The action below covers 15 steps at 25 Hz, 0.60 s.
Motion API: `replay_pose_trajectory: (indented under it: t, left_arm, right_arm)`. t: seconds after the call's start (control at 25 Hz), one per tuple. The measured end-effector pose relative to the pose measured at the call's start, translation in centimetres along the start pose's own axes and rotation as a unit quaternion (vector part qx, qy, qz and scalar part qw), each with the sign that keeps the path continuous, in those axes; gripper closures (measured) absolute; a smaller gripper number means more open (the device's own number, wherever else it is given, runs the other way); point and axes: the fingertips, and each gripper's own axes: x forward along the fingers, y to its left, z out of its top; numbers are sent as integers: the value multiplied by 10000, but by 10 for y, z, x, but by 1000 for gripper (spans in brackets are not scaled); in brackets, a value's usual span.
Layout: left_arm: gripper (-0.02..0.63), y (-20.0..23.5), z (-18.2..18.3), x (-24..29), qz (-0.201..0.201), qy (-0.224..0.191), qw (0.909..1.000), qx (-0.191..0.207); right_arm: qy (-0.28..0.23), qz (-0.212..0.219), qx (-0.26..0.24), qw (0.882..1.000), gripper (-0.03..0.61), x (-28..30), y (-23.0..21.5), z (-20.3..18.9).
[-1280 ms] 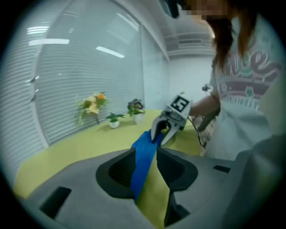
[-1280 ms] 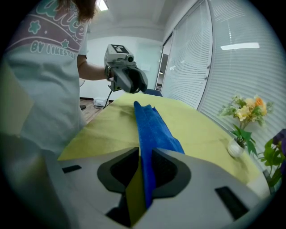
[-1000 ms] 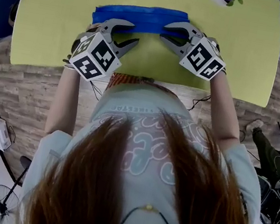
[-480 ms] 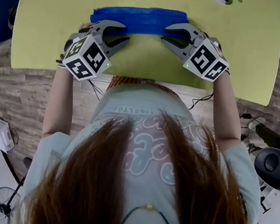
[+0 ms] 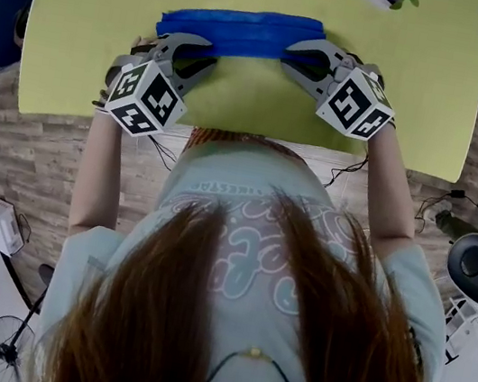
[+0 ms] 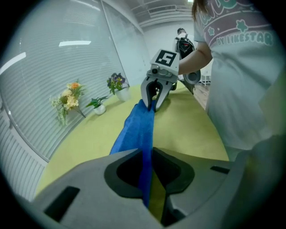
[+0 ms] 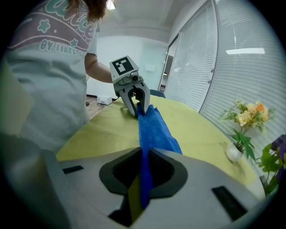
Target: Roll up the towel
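One blue towel (image 5: pixel 240 30) lies as a long folded band across the yellow-green table (image 5: pixel 81 48), with bare tabletop between it and the near edge and more bare tabletop beyond it. Two grippers hold it, the left gripper (image 5: pixel 205 53) and the right gripper (image 5: pixel 292 58), one at each end of the band's near edge, and their jaws have just been closing and now pinch the cloth narrowly. Three small potted plants (image 6: pixel 99 107) stand along the far edge, well apart from the towel.

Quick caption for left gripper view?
Left gripper and right gripper, jaws just closed further, pinch opposite ends of the blue towel.
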Motion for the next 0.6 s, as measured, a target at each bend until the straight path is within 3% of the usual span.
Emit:
replay_pose_trajectory:
  t: [0.04, 0.2, 0.4, 0.6]
  left_arm:
    - [566, 1, 0, -1, 5, 8, 10000, 21]
    - [575, 1, 0, -4, -254, 112, 9995, -140]
    - [577, -14, 3, -13, -815, 134, 9956, -444]
    - [577, -12, 5, -14, -1188, 144, 9897, -792]
  right_arm:
    - [-14, 15, 10, 10000, 530, 0, 0, 0]
    - [-15, 147, -10, 9999, 544, -3, 2, 4]
    - [-102, 647, 245, 9975, 546, -12, 19, 9]
    - [-337, 1142, 968, 9882, 546, -14, 21, 10]
